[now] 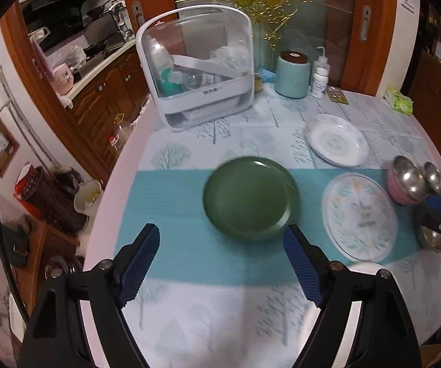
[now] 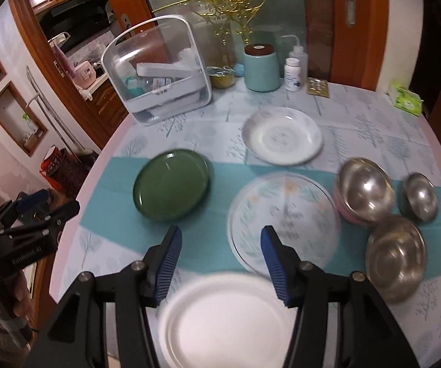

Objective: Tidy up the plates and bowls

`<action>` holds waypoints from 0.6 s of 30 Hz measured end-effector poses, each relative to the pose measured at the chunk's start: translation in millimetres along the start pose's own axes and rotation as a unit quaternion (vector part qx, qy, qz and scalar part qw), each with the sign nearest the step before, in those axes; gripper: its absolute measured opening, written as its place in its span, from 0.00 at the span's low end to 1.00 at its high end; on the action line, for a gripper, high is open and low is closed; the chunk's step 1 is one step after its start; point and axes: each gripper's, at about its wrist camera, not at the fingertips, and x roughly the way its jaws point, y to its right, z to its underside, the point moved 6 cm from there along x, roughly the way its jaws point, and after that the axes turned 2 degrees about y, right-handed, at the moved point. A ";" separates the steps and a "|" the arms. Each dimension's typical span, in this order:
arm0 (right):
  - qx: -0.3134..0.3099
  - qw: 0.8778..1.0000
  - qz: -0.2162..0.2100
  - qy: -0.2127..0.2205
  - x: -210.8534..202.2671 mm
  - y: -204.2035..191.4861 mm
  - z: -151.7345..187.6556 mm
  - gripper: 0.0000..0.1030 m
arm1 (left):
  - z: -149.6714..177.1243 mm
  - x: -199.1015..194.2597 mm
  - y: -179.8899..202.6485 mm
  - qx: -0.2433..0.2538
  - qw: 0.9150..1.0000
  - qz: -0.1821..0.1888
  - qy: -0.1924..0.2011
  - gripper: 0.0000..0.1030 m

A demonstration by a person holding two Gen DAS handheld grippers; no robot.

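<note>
Four plates lie single and apart on the table [image 2: 358, 113]; none is stacked yet. In the right wrist view the green plate [image 2: 171, 185] sits left of centre on the teal runner [image 2: 113, 196]. The floral glass plate [image 2: 284, 220] lies at centre. The white patterned plate [image 2: 282, 136] is above it on the tree-print cloth. The plain white plate [image 2: 226, 319] fills the bottom centre, at the near table edge.

Bowls sit at the right of the frame: one steel bowl nested in a pink bowl [image 2: 347, 213], a small steel bowl [image 2: 421, 196] just beside it, and a large steel bowl [image 2: 395, 250] below. So one nesting is perhaps done; the rest is loose.

Right gripper [image 2: 220, 262]: fingers spread wide, grasping nothing, hovering above the gap between white and glass plates. Left gripper [image 1: 222, 260]: fingers likewise released and empty, green plate [image 1: 251, 197] just ahead, its near rim close to the right finger.

Judgement: task barely begun. Plates left to gather into a pile, loose bowls left to nest. The lidded rack [image 2: 159, 70] in the upper left may be the destination; cannot tell.
</note>
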 end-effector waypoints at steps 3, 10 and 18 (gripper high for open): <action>0.008 1.000 0.003 -0.008 29.8 -10.1 -18.3 0.52 | -16.3 35.6 -16.1 0.007 1.000 0.002 -0.005 0.79; 0.043 0.997 -0.016 -0.056 113.7 -22.3 -36.4 0.52 | -26.4 123.6 -27.7 -0.006 0.995 0.078 -0.066 0.79; 0.061 0.992 -0.028 -0.105 195.6 -29.6 -41.8 0.51 | -14.0 192.9 -15.8 0.014 0.983 0.129 -0.129 0.79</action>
